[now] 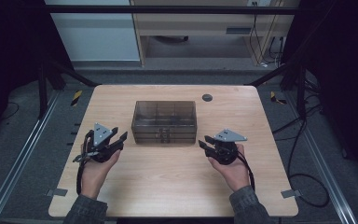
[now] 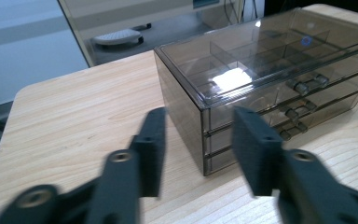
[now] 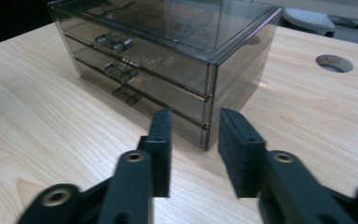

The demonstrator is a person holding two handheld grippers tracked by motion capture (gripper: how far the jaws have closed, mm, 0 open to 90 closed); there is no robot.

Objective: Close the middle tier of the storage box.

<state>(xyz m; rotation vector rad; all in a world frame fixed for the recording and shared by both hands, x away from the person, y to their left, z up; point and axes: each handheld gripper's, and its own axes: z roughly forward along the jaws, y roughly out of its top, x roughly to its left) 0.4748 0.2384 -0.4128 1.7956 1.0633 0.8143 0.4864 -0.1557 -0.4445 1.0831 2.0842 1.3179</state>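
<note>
— What's at your left?

— Your left hand (image 1: 94, 169) holds the left gripper (image 1: 120, 139) just off the left front corner of the drawer box (image 1: 164, 122). Its jaws stand wide apart with nothing between them. In the left gripper view that corner of the box sits right past the jaws.

— And the box itself?

— It stands on the wooden table (image 1: 168, 186), in the middle, toward the far half. It's smoky clear plastic, with three drawers stacked, all pushed in, each with a small handle (image 3: 113, 42) at the front. Through the top you see dividers. I can read no brand, label or writing on it.

— What about your right?

— Your right hand (image 1: 230, 165) holds the right gripper (image 1: 203, 143) just off the box's right front corner, not touching. Its jaws are apart too, a little narrower, and empty. Beyond, a round grey cable hole (image 1: 207, 97) sits in the table near the far edge.
</note>
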